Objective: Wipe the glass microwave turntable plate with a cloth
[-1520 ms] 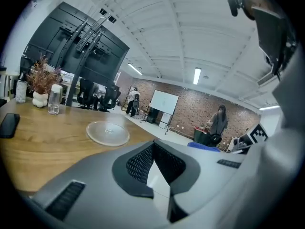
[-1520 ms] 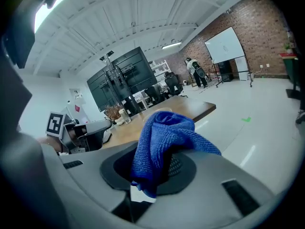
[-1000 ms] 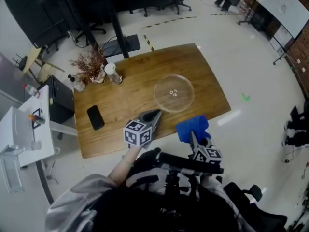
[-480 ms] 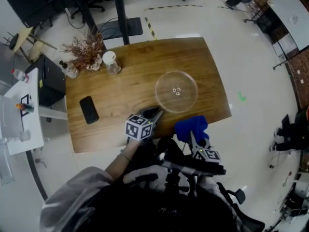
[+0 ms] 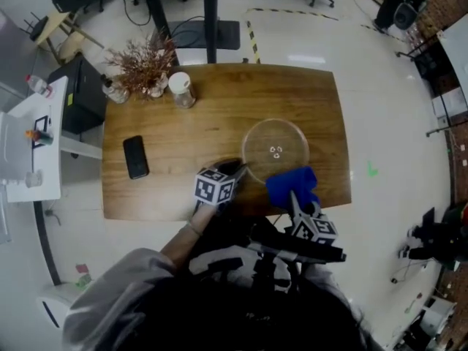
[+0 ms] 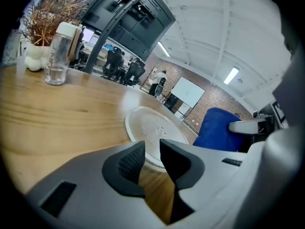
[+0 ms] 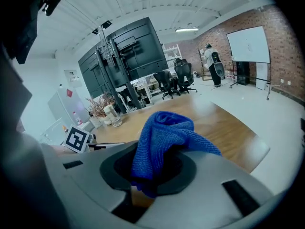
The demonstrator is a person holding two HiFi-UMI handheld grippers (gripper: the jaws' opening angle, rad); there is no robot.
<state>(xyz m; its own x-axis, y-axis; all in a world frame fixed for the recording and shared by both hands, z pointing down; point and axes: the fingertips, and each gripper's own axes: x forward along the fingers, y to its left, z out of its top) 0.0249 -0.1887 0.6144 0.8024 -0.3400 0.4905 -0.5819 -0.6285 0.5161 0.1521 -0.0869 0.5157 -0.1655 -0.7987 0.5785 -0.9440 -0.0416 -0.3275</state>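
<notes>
The clear glass turntable plate (image 5: 276, 151) lies flat on the wooden table (image 5: 197, 130), right of its middle; in the left gripper view the plate (image 6: 155, 130) lies just beyond the jaws. My left gripper (image 5: 235, 170) hovers at the plate's near-left rim, its jaws (image 6: 151, 159) a narrow gap apart with nothing between them. My right gripper (image 5: 292, 194) is shut on a bunched blue cloth (image 5: 291, 185) at the table's near edge, right of the left gripper. The cloth (image 7: 162, 142) fills the jaws in the right gripper view.
A black phone (image 5: 136, 156) lies on the table's left part. At the far left corner stand dried flowers (image 5: 145, 63) and a capped clear jar (image 5: 180, 90). A white side table (image 5: 33, 141) stands left of the wooden table, with pale floor around.
The head view has shifted, so the table sits more squarely in the frame. Both grippers stay at the near edge, the left jaws still by the plate's rim, the cloth still held.
</notes>
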